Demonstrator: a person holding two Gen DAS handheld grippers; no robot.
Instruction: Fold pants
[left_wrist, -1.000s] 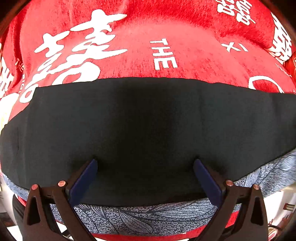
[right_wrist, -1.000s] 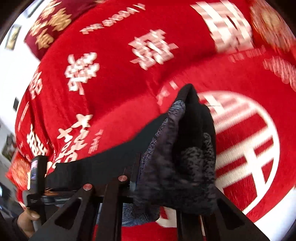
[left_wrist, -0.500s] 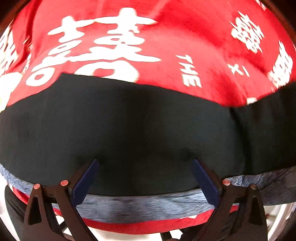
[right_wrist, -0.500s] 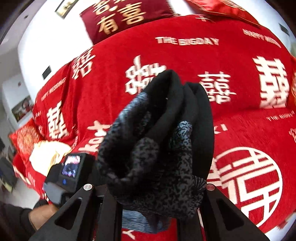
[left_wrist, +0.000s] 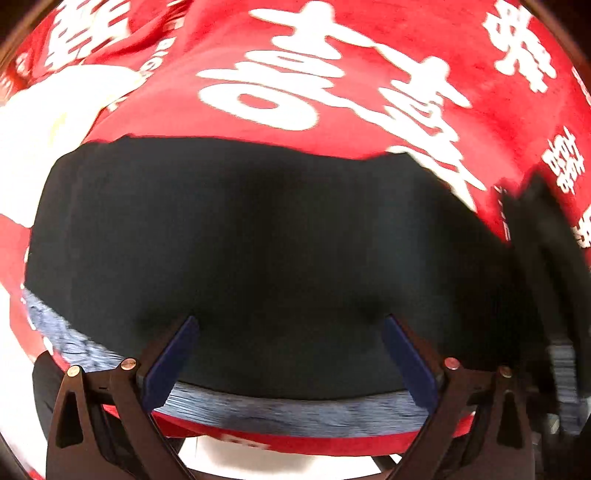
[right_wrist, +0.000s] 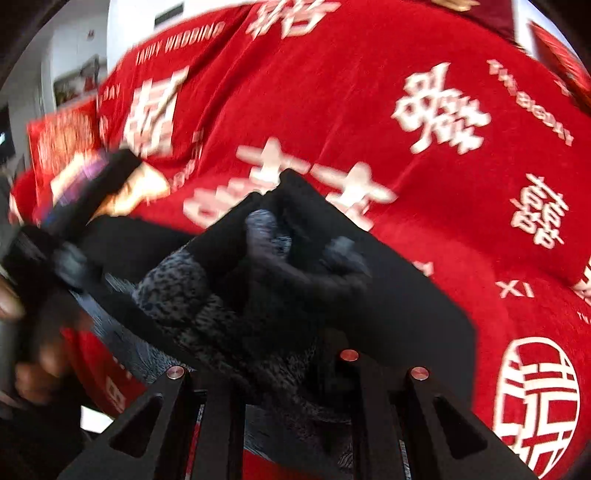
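Observation:
The black pants (left_wrist: 258, 236) with a grey patterned lining lie flat on the red bedspread (left_wrist: 332, 74). My left gripper (left_wrist: 290, 332) is open, its blue pads (left_wrist: 173, 358) pressed down on the cloth near the bed's front edge. My right gripper (right_wrist: 280, 317) is shut on a bunched end of the pants (right_wrist: 295, 280), lifted and carried over the flat part. Its fingertips are hidden in the cloth. The left gripper and the hand holding it show blurred at the left of the right wrist view (right_wrist: 74, 206).
The red bedspread (right_wrist: 406, 129) with white characters covers the whole bed. A red and gold cushion (right_wrist: 62, 136) lies at the far left. A pale cushion (left_wrist: 48, 107) shows at the upper left. The bed's front edge (left_wrist: 295, 443) runs just below my left gripper.
My right gripper has carried the bunched end of the pants leftward toward the left gripper. The left gripper has shifted slightly and stays open on the cloth.

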